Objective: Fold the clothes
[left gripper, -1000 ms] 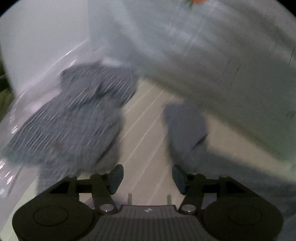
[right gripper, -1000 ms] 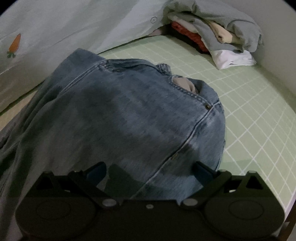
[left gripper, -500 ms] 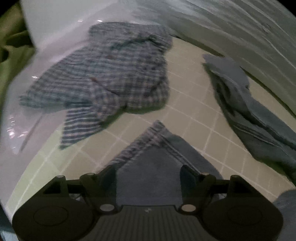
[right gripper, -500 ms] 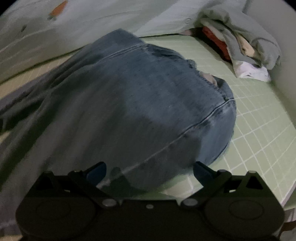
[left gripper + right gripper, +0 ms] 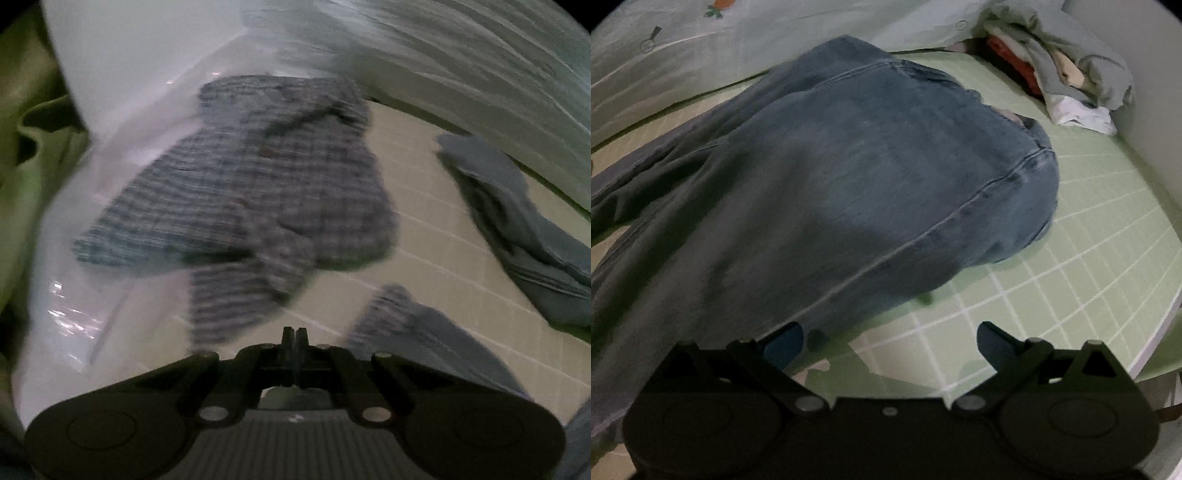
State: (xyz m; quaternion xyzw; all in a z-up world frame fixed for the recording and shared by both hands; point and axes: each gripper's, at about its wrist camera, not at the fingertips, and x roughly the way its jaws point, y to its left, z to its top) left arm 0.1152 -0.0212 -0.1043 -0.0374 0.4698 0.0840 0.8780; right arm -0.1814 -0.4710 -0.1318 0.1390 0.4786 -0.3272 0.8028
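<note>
Plaid shirt [image 5: 255,184] lies crumpled left of the jeans [image 5: 827,177] on the green grid sheet [image 5: 1089,251]. Left tongs [image 5: 295,334] just snapped shut w/ nothing in them; right tongs [image 5: 890,339] wide open by the jeans' edge, empty.

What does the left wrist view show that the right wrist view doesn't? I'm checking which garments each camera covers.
Only the left wrist view shows the plaid shirt lying crumpled, partly on a clear plastic sheet, a green cloth at the edge, and the left gripper, shut with nothing visible between its tips.

Only the right wrist view shows the jeans' waist, the pile of clothes in the far corner, the carrot-print sheet, and the right gripper, open over the mat.

Both show the jeans and the green grid mat.
</note>
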